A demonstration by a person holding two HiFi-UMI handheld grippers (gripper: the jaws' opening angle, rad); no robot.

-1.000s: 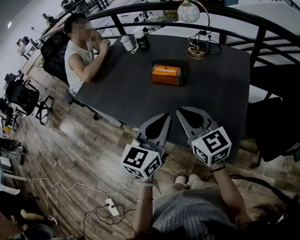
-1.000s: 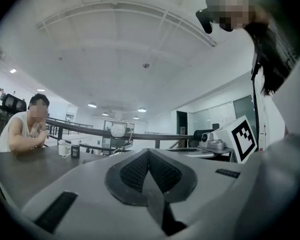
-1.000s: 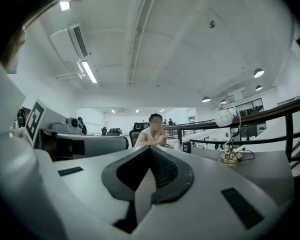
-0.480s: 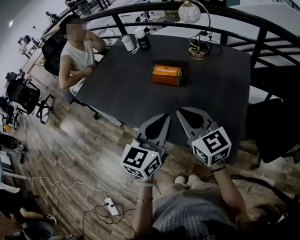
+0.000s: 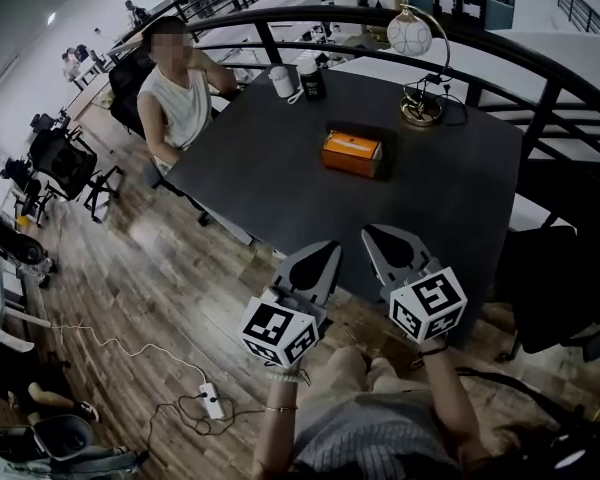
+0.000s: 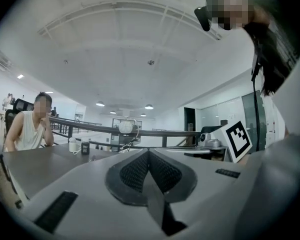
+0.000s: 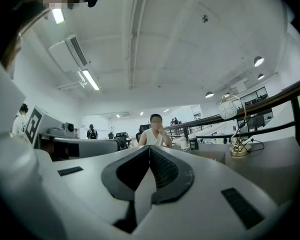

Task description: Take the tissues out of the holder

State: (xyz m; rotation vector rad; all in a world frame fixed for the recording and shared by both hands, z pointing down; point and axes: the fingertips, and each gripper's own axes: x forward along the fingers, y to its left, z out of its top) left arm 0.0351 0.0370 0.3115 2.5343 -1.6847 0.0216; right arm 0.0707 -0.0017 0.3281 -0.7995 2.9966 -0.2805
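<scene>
Held the left gripper [image 5: 328,250] and the right gripper [image 5: 373,236] side by side just off the table's [image 5: 270,183] near edge, both pointed level across the table top. Read the left jaws as pressed fully together, ribbed pads meeting, nothing caught between. Read the right jaws the same way: closed tight and empty. Carried a marker cube [image 5: 280,331] at the back of each, over the wooden floor [image 5: 150,258] on the table's near side. Noted a white power strip [image 5: 211,401] with its cable on that floor, well off the table's near left corner.

Found the orange tissue pack [image 5: 351,153] past the table's middle, toward its far right part, seated in a black holder [image 5: 365,128], well apart from both grippers and untouched.

Spotted a lamp [image 5: 408,36] with a globe shade at the table's far right corner, base on the table top, dark cable beside it. Spotted a white cup [image 5: 282,81] and a dark canister [image 5: 312,78] just beside each other at the table's far edge, toward its left end. Saw a seated person [image 5: 185,103] in a white sleeveless top at the table's far left corner, one arm bent up. Made out a black curved railing [image 5: 330,12] beyond the table's far and right sides, with more desks and people well behind it.
</scene>
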